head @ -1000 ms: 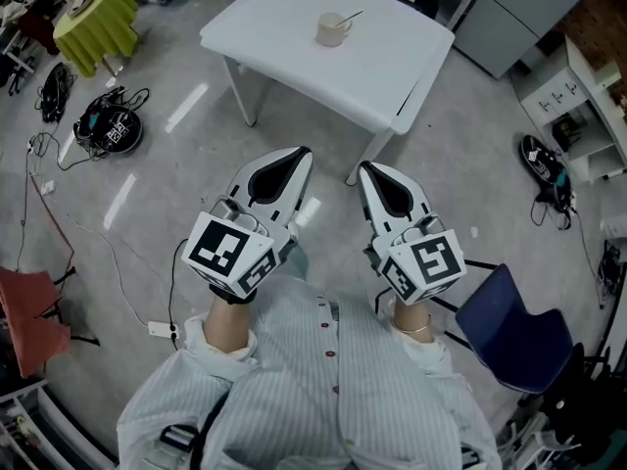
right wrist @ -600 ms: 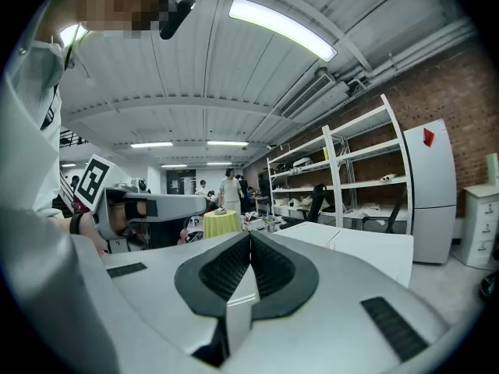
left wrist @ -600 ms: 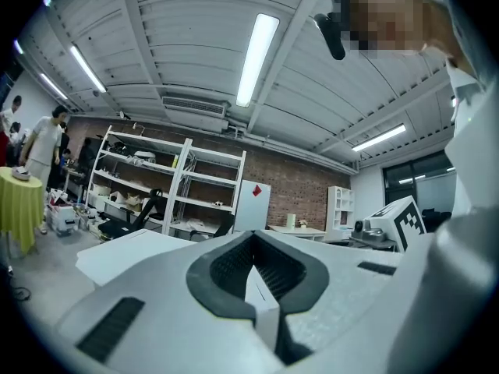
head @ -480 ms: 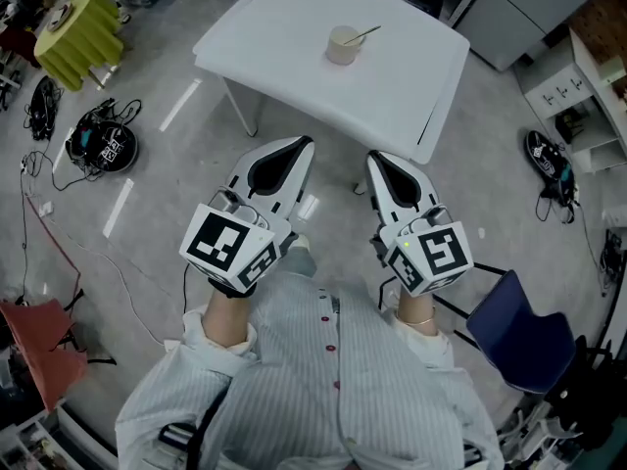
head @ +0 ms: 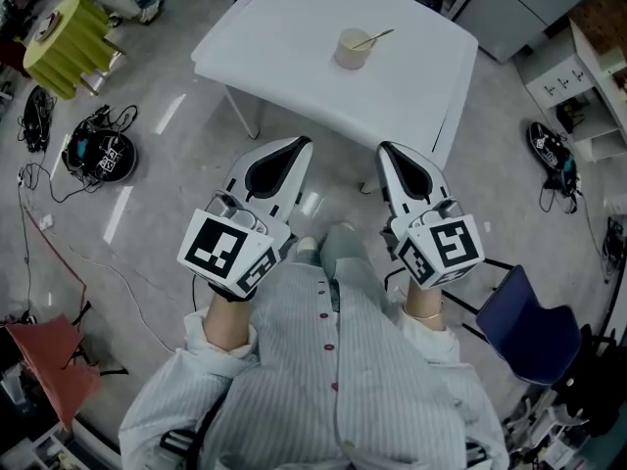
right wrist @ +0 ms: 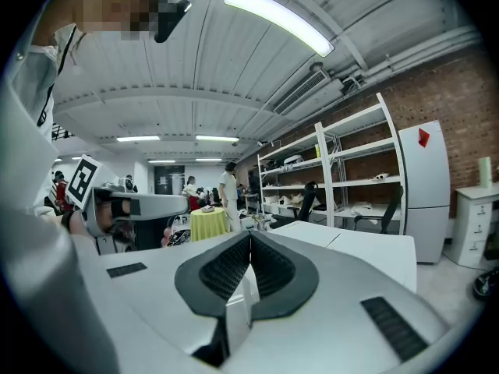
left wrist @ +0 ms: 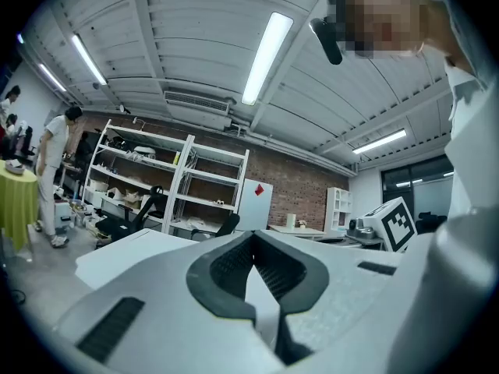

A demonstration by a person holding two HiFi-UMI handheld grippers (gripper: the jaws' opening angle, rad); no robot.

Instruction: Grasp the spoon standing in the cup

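Progress: approach stage only; no part of the grasp is done.

- Table (head: 294, 37): white, ahead of the person. Its near edge lies just beyond the gripper tips in the head view.
- Left gripper (head: 302, 145): jaws closed tip to tip, nothing between them, held level over the floor, short of the table.
- Right gripper (head: 388, 151): jaws closed, empty, beside the left one and also short of the table.
- Cup (head: 352, 51): upright near the far middle of the table, well apart from both grippers.
- Spoon (head: 376, 38): stands in the cup, handle leaning right, untouched.

Remaining: close the distance, open one gripper, close it on the handle.

Change from one second earlier: the table and cup sit lower and nearer in the head view; both grippers are now closer to the table edge.
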